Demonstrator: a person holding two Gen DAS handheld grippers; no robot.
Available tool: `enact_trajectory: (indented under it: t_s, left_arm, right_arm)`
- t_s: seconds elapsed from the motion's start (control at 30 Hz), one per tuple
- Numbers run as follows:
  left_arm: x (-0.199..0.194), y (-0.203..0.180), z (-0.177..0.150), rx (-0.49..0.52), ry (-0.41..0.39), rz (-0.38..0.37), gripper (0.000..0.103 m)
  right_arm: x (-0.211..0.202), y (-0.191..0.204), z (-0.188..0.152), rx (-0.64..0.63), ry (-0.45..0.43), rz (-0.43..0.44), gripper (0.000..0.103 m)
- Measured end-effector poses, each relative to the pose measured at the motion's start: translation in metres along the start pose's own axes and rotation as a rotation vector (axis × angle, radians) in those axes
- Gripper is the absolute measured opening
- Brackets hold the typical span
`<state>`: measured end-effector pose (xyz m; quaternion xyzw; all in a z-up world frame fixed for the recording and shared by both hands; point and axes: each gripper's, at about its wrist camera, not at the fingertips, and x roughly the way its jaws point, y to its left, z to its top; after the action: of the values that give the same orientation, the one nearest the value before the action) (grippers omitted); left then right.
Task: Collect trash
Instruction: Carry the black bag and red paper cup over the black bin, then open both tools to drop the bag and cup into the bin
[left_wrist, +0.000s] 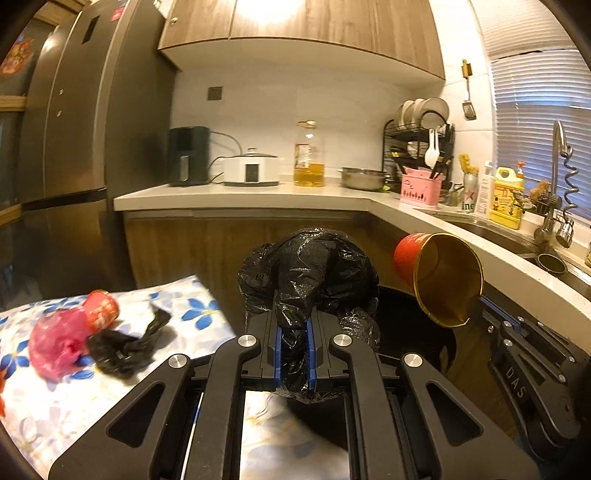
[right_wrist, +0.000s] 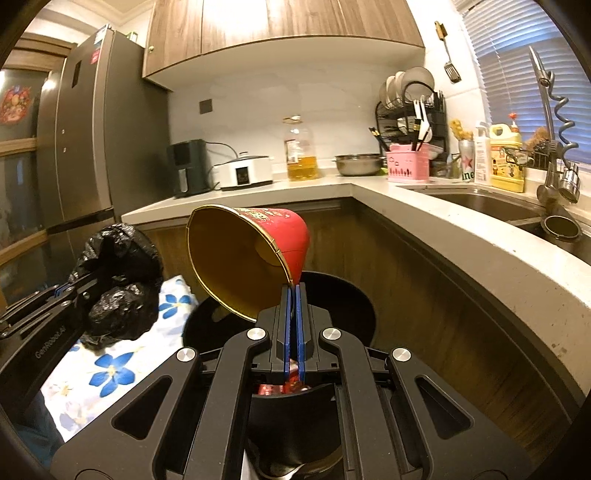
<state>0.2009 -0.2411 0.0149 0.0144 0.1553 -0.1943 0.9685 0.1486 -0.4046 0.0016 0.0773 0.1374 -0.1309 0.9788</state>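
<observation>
My left gripper (left_wrist: 294, 323) is shut on a crumpled black plastic bag (left_wrist: 310, 266) that bulges above its fingertips. In the right wrist view the same black bag (right_wrist: 118, 280) hangs from the left gripper (right_wrist: 72, 290) at the left edge. My right gripper (right_wrist: 294, 293) is shut on the rim of a red paper cup with a gold inside (right_wrist: 251, 258), tilted on its side. Both are held over a round black bin (right_wrist: 343, 310). The cup (left_wrist: 439, 277) and the right gripper (left_wrist: 487, 308) also show at the right of the left wrist view.
A table with a blue-flowered cloth (left_wrist: 192, 306) stands left of the bin (left_wrist: 417, 339), bearing a pink bag (left_wrist: 55, 343), a red can (left_wrist: 101, 304) and a black bag scrap (left_wrist: 125, 347). A countertop (right_wrist: 461, 236) with a sink (right_wrist: 480, 203) curves along the right. A fridge (left_wrist: 74, 129) stands at left.
</observation>
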Motion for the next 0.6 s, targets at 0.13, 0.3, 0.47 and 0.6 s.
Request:
enact_trajectory:
  t_s: [0.13,0.3,0.47,0.6]
  left_arm:
    - [0.010,-0.007,-0.001,0.003,0.000,-0.028,0.010]
    - [0.022,-0.015,-0.003,0.014,0.015,-0.047,0.010]
    - [0.031,-0.014,-0.005,0.013,0.032,-0.054,0.010]
    - [0.036,-0.014,-0.006,0.014,0.045,-0.059,0.012]
  right_arm:
    - [0.008,-0.009,-0.002,0.009,0.011,-0.013,0.003]
    - [0.017,-0.013,-0.004,0.013,0.029,-0.018,0.003]
    - [0.024,-0.016,-0.005,0.012,0.042,-0.016,0.003]
    - [0.029,-0.017,-0.006,0.014,0.051,-0.012,0.003]
